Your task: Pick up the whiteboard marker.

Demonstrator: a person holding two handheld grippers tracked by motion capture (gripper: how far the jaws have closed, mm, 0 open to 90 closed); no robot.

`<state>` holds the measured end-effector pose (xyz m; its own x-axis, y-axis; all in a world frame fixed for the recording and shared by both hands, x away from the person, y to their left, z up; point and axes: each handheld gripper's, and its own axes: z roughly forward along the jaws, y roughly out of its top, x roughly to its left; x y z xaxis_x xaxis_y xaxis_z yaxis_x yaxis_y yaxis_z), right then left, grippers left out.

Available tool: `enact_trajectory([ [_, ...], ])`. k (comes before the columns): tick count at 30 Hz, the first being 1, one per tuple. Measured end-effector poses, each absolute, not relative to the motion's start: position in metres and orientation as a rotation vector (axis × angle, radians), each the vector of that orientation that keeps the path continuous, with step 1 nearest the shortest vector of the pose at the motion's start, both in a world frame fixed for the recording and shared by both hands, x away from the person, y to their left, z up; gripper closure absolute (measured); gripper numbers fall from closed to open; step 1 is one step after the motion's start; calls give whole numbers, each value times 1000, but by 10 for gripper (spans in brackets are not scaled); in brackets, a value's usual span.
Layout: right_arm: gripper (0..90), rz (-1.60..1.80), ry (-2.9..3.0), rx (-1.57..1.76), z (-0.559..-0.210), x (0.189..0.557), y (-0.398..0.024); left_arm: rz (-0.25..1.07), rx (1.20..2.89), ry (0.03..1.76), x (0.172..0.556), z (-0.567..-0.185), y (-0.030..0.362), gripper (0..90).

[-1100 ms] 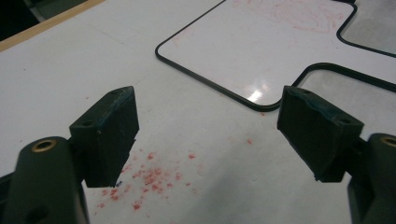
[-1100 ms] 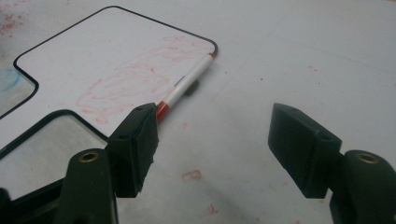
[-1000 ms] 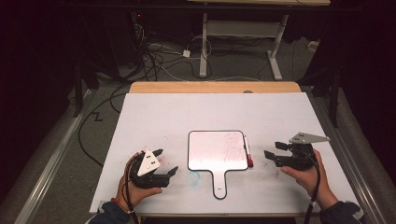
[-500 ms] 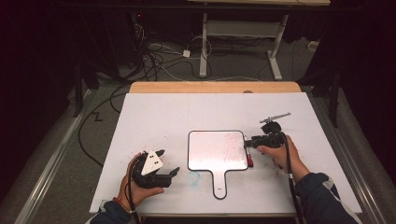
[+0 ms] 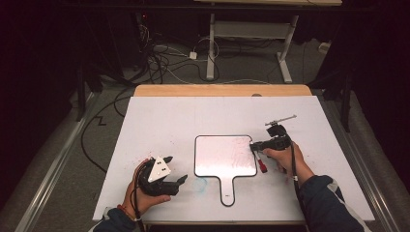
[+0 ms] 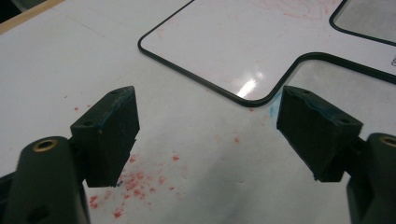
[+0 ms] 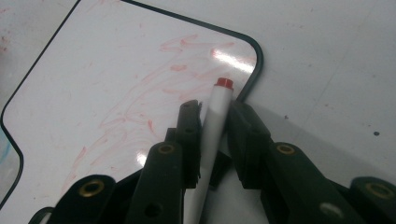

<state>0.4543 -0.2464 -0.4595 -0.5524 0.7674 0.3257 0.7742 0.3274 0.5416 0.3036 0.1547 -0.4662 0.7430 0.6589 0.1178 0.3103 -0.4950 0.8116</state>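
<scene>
A small whiteboard (image 5: 225, 154) with a black rim and a short handle lies flat at the middle of the white table. Faint red scribbles cover the whiteboard (image 7: 116, 84) in the right gripper view. A white marker (image 7: 217, 112) with a red end lies along the board's right edge, and its red cap (image 5: 261, 165) points toward me. My right gripper (image 5: 253, 146) is low over that edge, its jaws shut on the marker's barrel. My left gripper (image 5: 171, 170) rests at the front left, open and empty, left of the board's handle (image 6: 327, 70).
Red ink specks (image 6: 135, 179) dot the white table sheet (image 5: 169, 121) near my left gripper. A wooden strip (image 5: 222, 90) runs along the table's far edge. Cables (image 5: 159, 58) and a desk frame (image 5: 249, 34) stand on the floor beyond.
My right gripper has moved left and away from me to the board's right edge and has shut around the marker. My left gripper has stayed nearly still.
</scene>
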Motion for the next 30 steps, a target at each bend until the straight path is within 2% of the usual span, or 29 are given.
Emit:
enact_trajectory([
  [4, 813, -1104, -2556, -1487, -455, 450, -247, 522, 2119, 721, 305, -466, 151, 199],
  [11, 815, -1114, -2580, -1469, -454, 449, -247, 496, 2127, 705, 307, -466, 145, 199],
  [17, 816, -1301, -2641, -1397, -427, 430, -243, 400, 2066, 699, 314, -459, 134, 208],
  [25, 816, -1490, -2675, -1289, -407, 406, -237, 299, 2040, 613, 334, -444, 91, 234],
  [30, 816, -1611, -2687, -1208, -398, 387, -231, 237, 2019, 526, 347, -434, 47, 252],
])
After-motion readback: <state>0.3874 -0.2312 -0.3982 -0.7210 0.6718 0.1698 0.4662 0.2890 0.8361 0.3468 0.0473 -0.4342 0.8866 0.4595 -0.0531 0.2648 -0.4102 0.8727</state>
